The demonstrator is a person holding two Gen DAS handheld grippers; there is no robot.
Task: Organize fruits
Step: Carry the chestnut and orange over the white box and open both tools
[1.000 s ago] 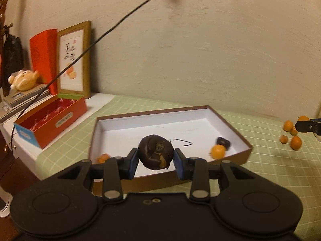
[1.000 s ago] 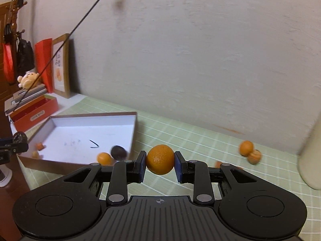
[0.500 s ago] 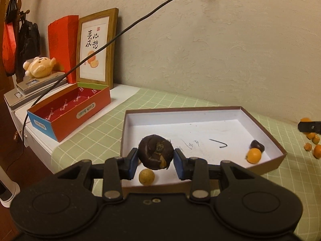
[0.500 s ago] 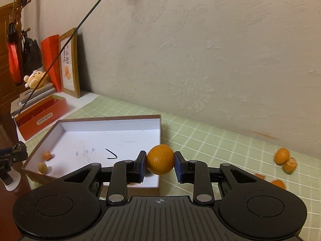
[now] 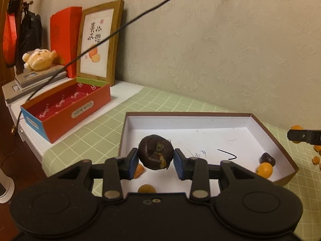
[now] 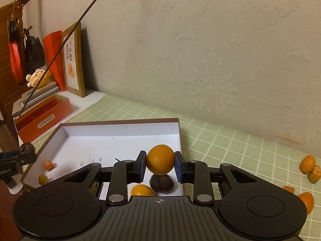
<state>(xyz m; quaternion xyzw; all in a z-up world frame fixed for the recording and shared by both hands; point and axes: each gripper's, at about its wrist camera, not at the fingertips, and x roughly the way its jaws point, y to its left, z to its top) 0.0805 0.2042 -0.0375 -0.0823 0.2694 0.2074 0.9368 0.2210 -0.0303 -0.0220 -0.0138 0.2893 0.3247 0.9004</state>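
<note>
My left gripper (image 5: 156, 159) is shut on a dark brown, rotten-looking fruit (image 5: 156, 154), held above the near left part of a shallow white box (image 5: 186, 124) with a brown rim. My right gripper (image 6: 160, 163) is shut on a small orange (image 6: 160, 159) over the same box's near right corner (image 6: 178, 132). Inside the box lie an orange fruit (image 5: 264, 169) beside a dark one (image 5: 267, 158) at the right, and small orange pieces (image 5: 146, 188) at the near left. The left gripper's tip with its dark fruit (image 6: 27, 148) shows at the left edge of the right wrist view.
Several orange fruits and peel pieces (image 6: 308, 163) lie on the green checked cloth (image 6: 230, 140) right of the box. An open red box (image 5: 66, 108), a framed picture (image 5: 98, 40), a plush toy (image 5: 39, 59) on books and a slanting black cable (image 5: 120, 30) are at the left.
Both grippers have travelled left with their fruits: the left one now hangs over the white box's near left part, the right one over its near right corner. Neither grip has altered.
</note>
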